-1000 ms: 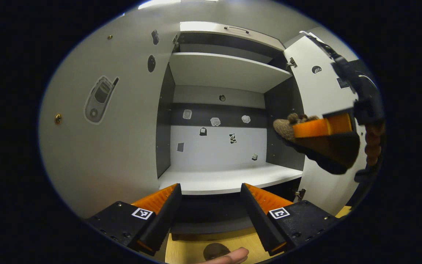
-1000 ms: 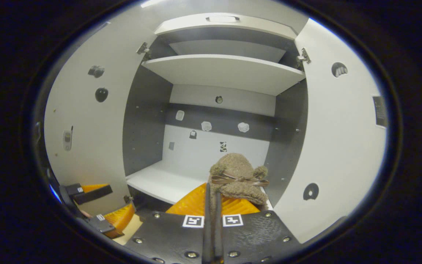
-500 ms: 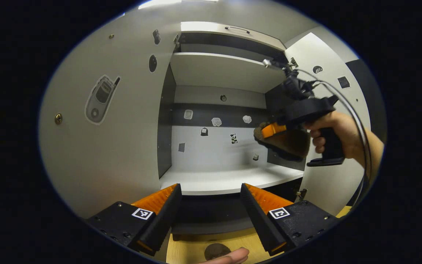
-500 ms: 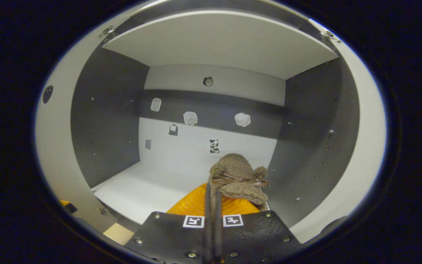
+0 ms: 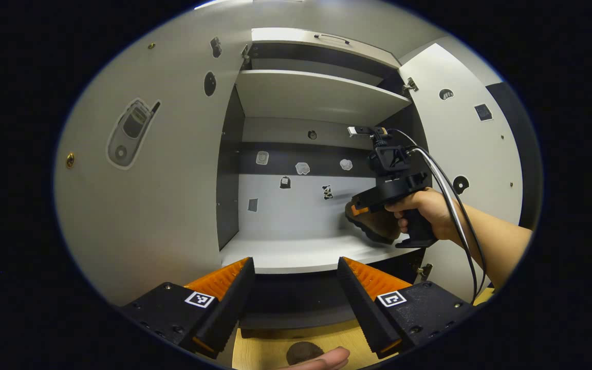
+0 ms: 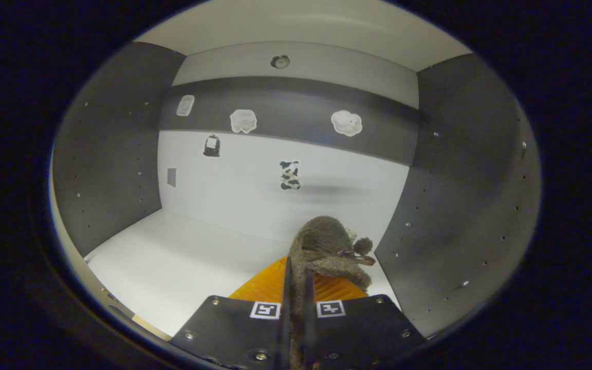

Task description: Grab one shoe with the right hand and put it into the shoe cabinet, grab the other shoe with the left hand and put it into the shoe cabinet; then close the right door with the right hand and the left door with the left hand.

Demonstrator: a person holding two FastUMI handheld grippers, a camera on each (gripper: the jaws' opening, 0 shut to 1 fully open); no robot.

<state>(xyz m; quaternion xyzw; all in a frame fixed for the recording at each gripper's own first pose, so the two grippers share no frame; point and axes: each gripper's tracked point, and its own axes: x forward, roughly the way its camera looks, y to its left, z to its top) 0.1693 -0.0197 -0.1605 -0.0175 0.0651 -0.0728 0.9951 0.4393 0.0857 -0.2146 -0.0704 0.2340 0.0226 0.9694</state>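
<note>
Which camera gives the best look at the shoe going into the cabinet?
The right gripper view: the fuzzy shoe sits close up between the tongs, bow visible. The left gripper view shows its sole farther off, just above the shelf.

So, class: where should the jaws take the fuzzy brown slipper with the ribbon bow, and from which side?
Take the fuzzy brown slipper by the thin rim of its opening, coming from behind so the toe points ahead into the grey shoe cabinet. That rim is a narrow upright wall, and the right gripper is shut on it this way now.
</note>
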